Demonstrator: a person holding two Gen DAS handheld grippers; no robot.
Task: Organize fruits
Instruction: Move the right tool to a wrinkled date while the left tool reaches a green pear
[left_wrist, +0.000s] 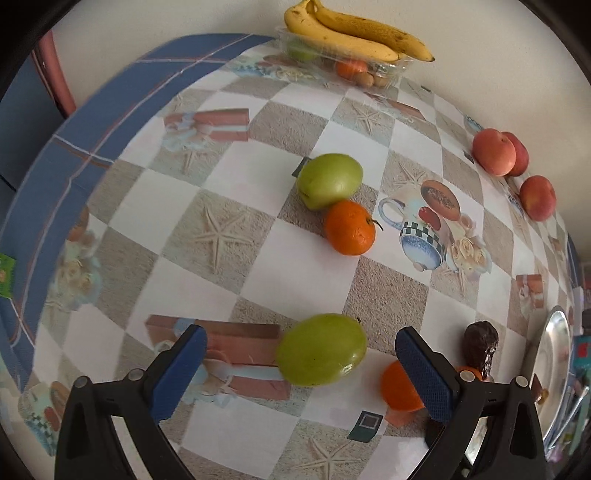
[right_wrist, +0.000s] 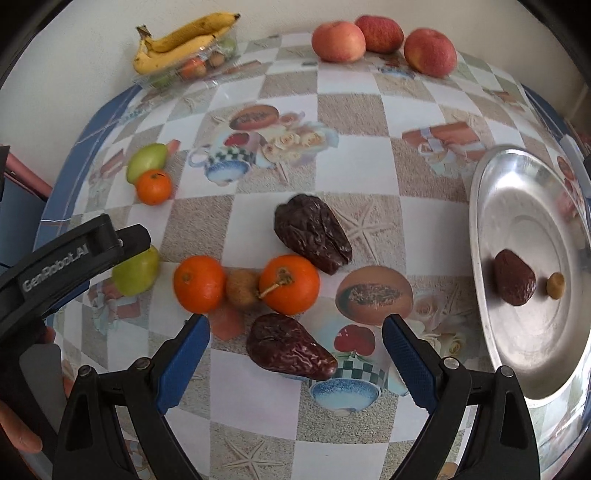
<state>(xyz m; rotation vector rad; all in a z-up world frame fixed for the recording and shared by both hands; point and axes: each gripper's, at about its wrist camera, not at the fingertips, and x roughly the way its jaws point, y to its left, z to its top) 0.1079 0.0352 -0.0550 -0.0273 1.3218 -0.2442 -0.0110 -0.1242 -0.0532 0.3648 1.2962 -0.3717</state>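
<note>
My left gripper is open around a green fruit on the table, jaws wide on both sides. Beyond it lie another green fruit touching an orange. My right gripper is open with a dark wrinkled date between its jaws. Just past it lie two oranges with a small brown fruit between them, and a second date. The left gripper shows over the green fruit in the right wrist view.
A metal tray at the right holds a date and a small brown fruit. Three red apples sit at the far edge. A clear tray with bananas stands by the wall. The table edge runs along the left.
</note>
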